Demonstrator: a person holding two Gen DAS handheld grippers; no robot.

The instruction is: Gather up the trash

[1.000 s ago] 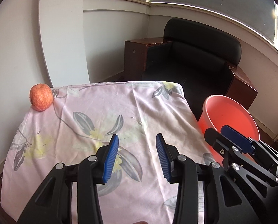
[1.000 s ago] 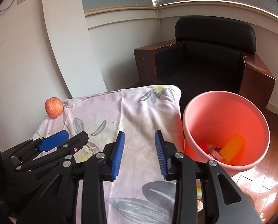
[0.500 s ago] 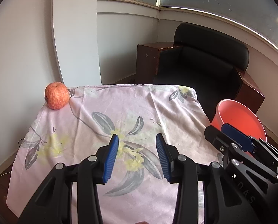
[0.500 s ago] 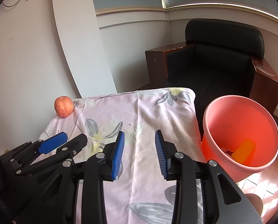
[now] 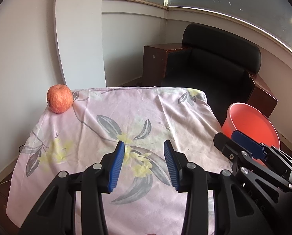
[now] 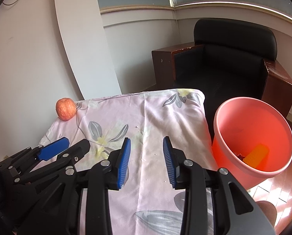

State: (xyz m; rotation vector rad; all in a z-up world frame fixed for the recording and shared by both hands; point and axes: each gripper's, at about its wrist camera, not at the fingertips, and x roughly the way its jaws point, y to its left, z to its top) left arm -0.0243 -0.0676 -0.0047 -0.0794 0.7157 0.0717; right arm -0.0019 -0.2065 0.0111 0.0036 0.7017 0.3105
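Observation:
A pink bucket point(image 6: 253, 143) stands on the floor right of the table and holds a yellow-orange item point(image 6: 256, 154) and dark scraps; it also shows in the left wrist view point(image 5: 249, 123). A red apple point(image 5: 59, 101) sits at the table's far left corner, and shows in the right wrist view point(image 6: 65, 108). My left gripper point(image 5: 144, 162) is open and empty above the near middle of the cloth. My right gripper point(image 6: 146, 159) is open and empty over the cloth, left of the bucket. Each gripper shows at the edge of the other's view.
The table is covered with a pink flowered cloth point(image 5: 116, 129) bearing a few tiny crumbs point(image 6: 137, 126). A black armchair with brown wooden sides point(image 5: 214, 68) stands behind the table and bucket. White walls close in on the left and back.
Both grippers have pulled back and up from the table and swung left; more of the cloth and the apple are in view. The bucket has slid toward the right edge. Jaws stay open.

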